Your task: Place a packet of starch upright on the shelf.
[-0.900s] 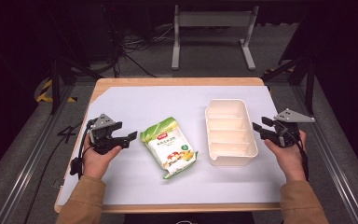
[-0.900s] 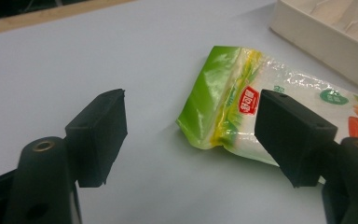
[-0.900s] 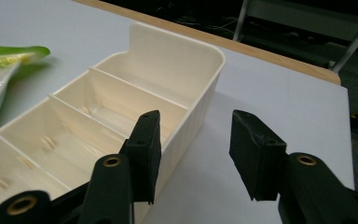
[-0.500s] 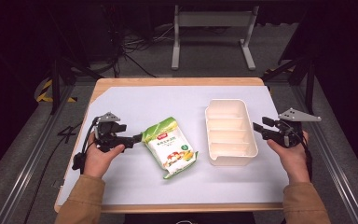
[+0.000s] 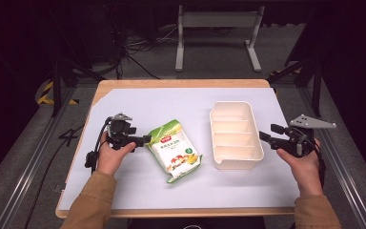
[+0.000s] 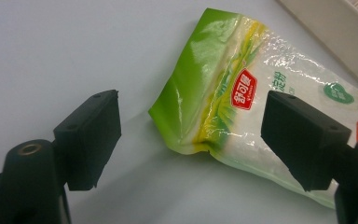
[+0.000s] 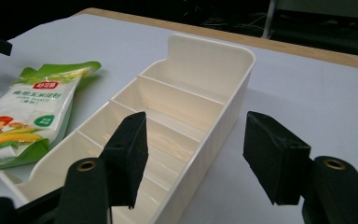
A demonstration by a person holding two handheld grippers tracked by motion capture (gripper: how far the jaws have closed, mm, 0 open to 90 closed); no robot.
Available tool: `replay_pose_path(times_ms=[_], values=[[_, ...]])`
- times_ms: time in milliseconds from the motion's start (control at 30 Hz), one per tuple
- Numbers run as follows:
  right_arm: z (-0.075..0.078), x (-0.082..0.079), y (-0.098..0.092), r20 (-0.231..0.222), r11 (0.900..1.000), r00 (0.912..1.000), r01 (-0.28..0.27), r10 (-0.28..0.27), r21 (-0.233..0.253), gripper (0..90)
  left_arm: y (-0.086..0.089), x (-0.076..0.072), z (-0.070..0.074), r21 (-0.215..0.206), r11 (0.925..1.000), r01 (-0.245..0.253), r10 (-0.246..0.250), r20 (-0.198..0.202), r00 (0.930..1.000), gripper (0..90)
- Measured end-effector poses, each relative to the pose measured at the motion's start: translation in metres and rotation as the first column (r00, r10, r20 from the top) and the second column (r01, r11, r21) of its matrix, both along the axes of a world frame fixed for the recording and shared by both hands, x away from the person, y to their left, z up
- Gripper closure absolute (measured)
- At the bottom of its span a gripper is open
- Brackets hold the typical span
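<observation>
Left tool, jaws spread, is straddling the pouch corner to grip it; right tool, released, is flanking the tray wall, apparently to steady it.

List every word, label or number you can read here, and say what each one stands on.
"CORN STARCH": small line under the Chinese characters on the front of the bag.
Red brand badge near the bag's green top: white Chinese characters, too blurred to read.
Green round sticker on the bag: too small to read.
Divided tray: no text.
</observation>
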State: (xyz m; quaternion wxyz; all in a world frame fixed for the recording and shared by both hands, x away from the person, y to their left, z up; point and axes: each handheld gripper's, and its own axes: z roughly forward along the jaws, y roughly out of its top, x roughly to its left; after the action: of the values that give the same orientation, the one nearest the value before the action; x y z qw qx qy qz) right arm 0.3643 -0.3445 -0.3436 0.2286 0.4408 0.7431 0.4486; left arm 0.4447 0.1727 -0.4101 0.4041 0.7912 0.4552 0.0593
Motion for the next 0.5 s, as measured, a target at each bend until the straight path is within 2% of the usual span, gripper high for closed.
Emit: replay_pose_path(times_ms=[100,333,400,500], values=[[0.001,-0.004,0.004,0.007,1.000,1.0000,-0.002,0.002,-0.026,37.5,-0.002,0.005,-0.006,-0.016,0.9999,0.000,0.000,-0.026,0.9997,17.1],[0.004,-0.010,0.004,0.020,0.999,0.9998,0.000,0.001,-0.044,36.7,-0.009,0.014,-0.019,0.025,0.9995,0.017,-0.015,-0.075,0.9971,16.7],[0.005,-0.011,0.004,0.020,0.999,0.9998,0.007,-0.007,-0.043,36.5,-0.010,0.016,-0.022,0.007,0.9996,0.028,-0.028,-0.105,0.9941,16.5],[0.004,-0.012,0.004,0.021,0.999,0.9997,0.013,-0.012,-0.051,36.0,-0.014,0.017,-0.025,-0.008,0.9988,0.047,-0.048,-0.124,0.9911,17.3]])
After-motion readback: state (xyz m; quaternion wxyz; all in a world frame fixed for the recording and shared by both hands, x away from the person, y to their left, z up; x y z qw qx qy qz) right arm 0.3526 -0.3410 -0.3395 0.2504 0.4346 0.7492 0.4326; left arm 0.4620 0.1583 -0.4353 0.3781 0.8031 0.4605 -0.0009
